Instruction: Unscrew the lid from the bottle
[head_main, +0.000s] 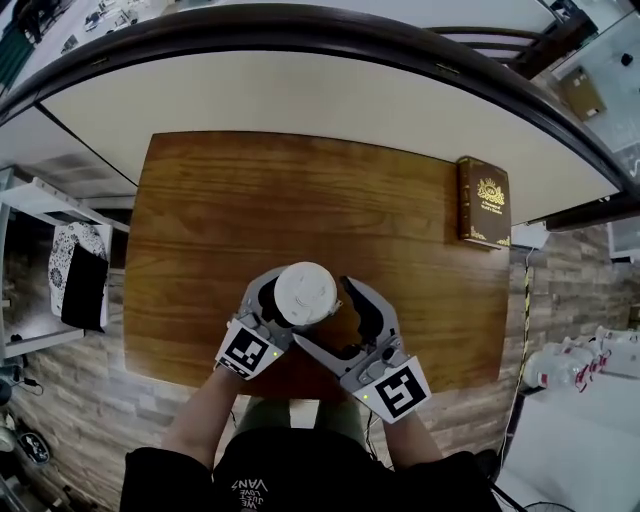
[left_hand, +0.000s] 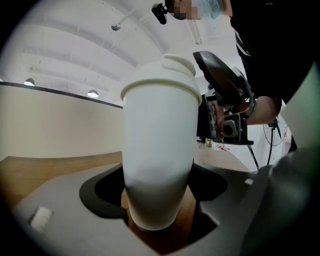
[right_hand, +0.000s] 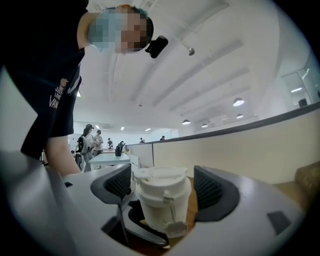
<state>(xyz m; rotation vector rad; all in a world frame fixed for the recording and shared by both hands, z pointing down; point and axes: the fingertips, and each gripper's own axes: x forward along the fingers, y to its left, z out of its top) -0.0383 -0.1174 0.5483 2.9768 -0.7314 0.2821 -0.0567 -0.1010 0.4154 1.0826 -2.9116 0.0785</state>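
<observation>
White matte plastic forms the tall, round-shouldered bottle (left_hand: 159, 150), which stands on the brown grained wooden table (head_main: 250, 200). Its stepped white lid (right_hand: 161, 177) with a hanging tab looks fully seated. The left gripper (left_hand: 160, 195) clamps the smooth body. The right gripper (right_hand: 164, 192) straddles the lid, jaws wide, ridged dark pads clear of it. The whole unscrewing seems left to do
</observation>
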